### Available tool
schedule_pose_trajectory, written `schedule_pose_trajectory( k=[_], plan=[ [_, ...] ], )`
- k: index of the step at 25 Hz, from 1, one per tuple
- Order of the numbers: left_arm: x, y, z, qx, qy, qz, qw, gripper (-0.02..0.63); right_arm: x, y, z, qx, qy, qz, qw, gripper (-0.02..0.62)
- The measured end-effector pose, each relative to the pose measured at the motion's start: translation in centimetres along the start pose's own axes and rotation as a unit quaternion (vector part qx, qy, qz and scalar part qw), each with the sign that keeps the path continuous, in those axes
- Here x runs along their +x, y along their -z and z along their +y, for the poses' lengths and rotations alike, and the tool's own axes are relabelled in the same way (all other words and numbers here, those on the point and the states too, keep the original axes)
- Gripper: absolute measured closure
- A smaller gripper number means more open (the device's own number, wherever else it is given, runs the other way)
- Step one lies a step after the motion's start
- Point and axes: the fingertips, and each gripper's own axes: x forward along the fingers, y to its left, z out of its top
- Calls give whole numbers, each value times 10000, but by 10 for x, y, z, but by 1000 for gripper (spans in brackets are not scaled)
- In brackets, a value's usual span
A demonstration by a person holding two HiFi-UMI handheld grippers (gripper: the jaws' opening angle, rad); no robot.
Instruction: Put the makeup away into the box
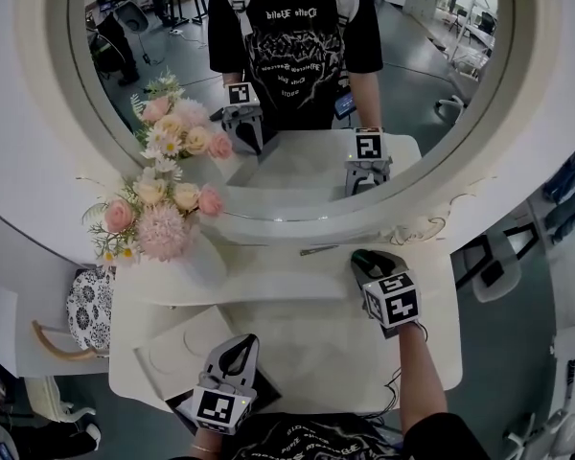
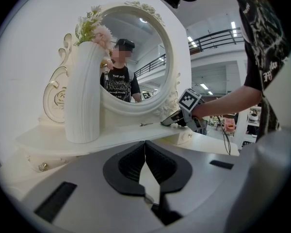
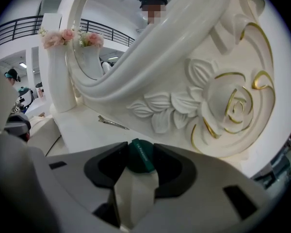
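White dresser [image 1: 307, 353], round mirror [image 1: 297, 94] (ornate), grey floor [image 1: 517, 353]

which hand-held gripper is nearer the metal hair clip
Right. The right hand-held gripper, shut on a green item, is just right of the hair clip; the left hand-held gripper is down by the front edge of the table.

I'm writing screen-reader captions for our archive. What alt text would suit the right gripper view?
The right gripper is shut on a small dark green item, close to the white mirror frame with its carved, gold-edged rose. Behind, a hair clip lies on the shelf; a white vase stands farther left.
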Motion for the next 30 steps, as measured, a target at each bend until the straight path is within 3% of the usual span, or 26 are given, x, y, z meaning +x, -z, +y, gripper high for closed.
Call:
schedule_pose_trajectory(
  k=[5,10,15,16,30],
  plan=[
    [0,-1,-3,-16,46,10,10000,591,-2,0,2,-126,25,-21,9999,436],
    [0,1,-4,-3,80,43,10000,591,-2,-1,11,-528,26,-38,9986,503],
    [-1,2,-3,-29,66,56,10000,591,-2,-2,7,-391,-25,-31,9992,528],
    [-1,3,-3,-46,60,70,9999,591,-3,-2,3,-384,64,-47,9992,586],
    [1,-1,-4,-2,100,19,9999,591,-9,-2,2,-401,227,-202,9987,586]
  ],
)
